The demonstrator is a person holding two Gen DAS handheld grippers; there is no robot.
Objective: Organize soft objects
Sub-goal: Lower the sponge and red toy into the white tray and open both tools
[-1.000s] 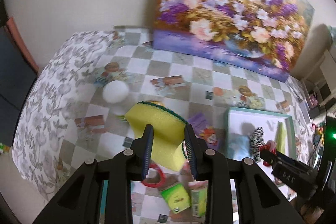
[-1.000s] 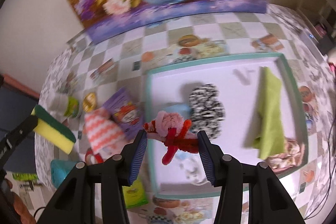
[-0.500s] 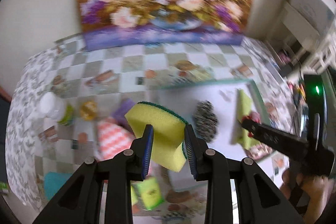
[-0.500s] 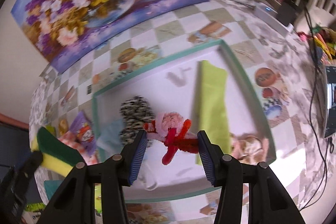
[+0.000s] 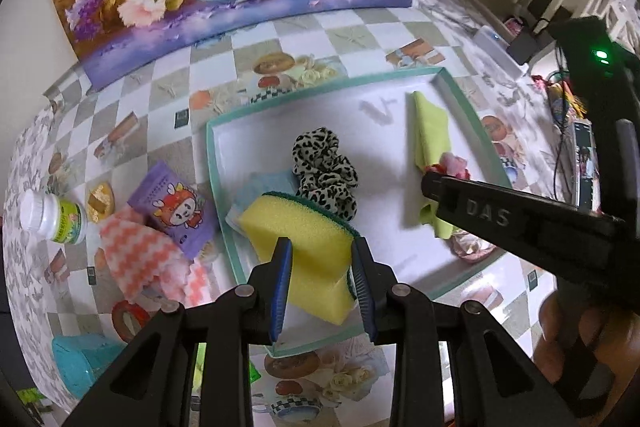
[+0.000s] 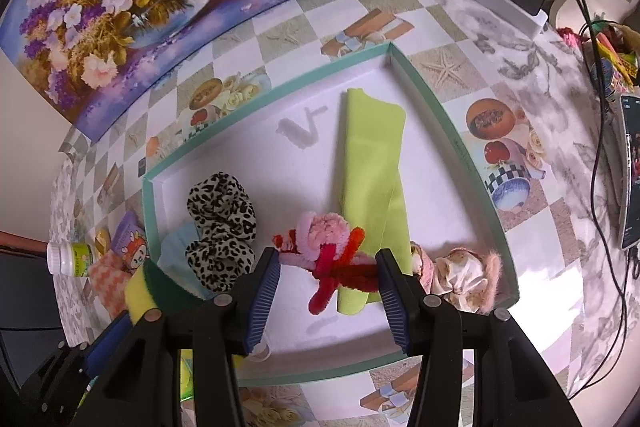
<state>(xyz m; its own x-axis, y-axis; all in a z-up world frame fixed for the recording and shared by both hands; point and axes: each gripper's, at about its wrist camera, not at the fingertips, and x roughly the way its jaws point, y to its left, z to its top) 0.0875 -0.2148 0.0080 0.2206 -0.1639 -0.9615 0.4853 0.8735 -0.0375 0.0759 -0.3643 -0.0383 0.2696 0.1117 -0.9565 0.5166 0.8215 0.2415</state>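
Over the last second both loads have swung in over the teal-rimmed tray (image 5: 464, 95): the left hand-held gripper (image 5: 322, 281), which a second ago hung over the left part of the table beside the white bottle (image 5: 54, 213), now hovers above the tray's near-left corner, its 2 jaws pinching the yellow sponge (image 5: 304, 239) so hard that the foam is waisted between them. The right hand-held gripper (image 6: 328, 291) has moved from the tray's left edge toward its near-right area, jaws pressed onto the pink-and-red pipe-cleaner flower (image 6: 332, 247) above the near end of the green cloth (image 6: 370, 151). Beyond them lie the leopard-print scrunchie (image 6: 220, 227) over a pale blue cloth, and a furry pink scrunchie (image 6: 460, 275) in the near-right corner. Judging by this, both items seem ready for setting down in bare spots; the coral zigzag cloth (image 5: 140, 255) off the tray's left edge probably waits next.
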